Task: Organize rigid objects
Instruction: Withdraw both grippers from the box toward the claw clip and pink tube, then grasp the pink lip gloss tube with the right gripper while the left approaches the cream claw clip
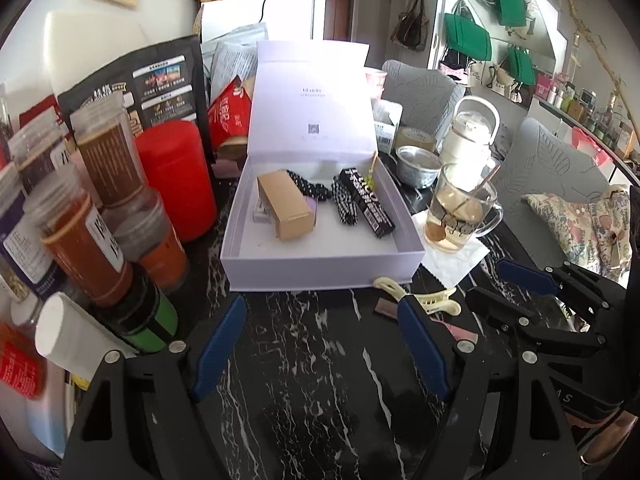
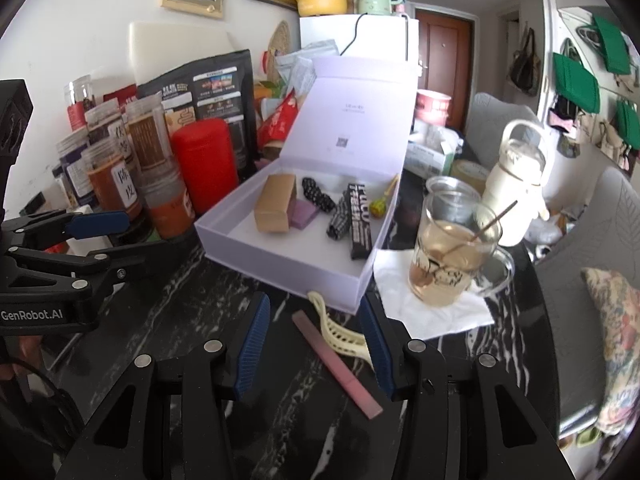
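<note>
An open lavender box (image 1: 320, 276) (image 2: 280, 272) stands on the black marble table with its lid up. Inside lie a tan carton (image 1: 284, 204) (image 2: 274, 204), a long black packet (image 1: 366, 202) (image 2: 358, 224), beaded black hair ties (image 1: 316, 190) and a lollipop (image 2: 378, 206). In front of the box, a cream hair claw clip (image 1: 430, 300) (image 2: 340, 334) and a pink strip (image 2: 336, 360) rest on the table between the fingers of my right gripper (image 2: 316, 340), which is open and not pressing on them. My left gripper (image 1: 324, 344) is open over bare table to the left, nothing between its fingers.
A glass mug of tea with a stirrer (image 1: 456, 212) (image 2: 452, 256) sits on a white napkin right of the box. Stacked spice jars (image 1: 92, 248) and a red canister (image 1: 176, 176) crowd the left. A white bottle (image 1: 472, 136) and metal cup (image 1: 418, 166) stand behind.
</note>
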Demonstrator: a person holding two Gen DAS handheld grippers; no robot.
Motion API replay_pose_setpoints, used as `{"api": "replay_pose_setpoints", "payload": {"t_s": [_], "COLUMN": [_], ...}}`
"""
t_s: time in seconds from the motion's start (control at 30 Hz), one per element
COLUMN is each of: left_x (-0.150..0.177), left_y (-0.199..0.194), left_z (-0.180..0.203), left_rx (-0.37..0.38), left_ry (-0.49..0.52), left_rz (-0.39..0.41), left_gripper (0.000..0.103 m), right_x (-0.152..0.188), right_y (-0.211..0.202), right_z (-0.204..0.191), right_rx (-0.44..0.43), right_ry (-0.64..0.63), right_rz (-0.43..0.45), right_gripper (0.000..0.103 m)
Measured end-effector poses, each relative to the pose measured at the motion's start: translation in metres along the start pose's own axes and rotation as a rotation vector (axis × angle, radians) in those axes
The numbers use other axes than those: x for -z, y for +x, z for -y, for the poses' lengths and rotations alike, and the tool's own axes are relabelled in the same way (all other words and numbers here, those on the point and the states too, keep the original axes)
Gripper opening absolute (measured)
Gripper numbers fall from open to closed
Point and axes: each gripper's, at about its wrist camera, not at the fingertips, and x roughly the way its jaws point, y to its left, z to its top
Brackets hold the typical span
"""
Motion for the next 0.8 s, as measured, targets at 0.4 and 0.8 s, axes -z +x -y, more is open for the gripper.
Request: {"api": "replay_pose_setpoints", "payload": {"t_s": [0.4,0.8], "left_x": [0.025,0.032], "left_y": [0.036,0.059], "left_z": [0.004,0.005], "left_rx": [0.01,0.044], "left_ry": [-0.012,-0.029], "left_rz": [-0.087,-0.107], "left_gripper": [0.079,0.079], "right_x": [0.033,0.053], "right_y": [0.046,0.083], "right_z": [0.019,0.024], "right_rx": [-0.063,-0.085], "right_ry": [0.013,0.005], "right_rz": [-0.118,-0.204], "right_gripper": [0.047,0.047]}}
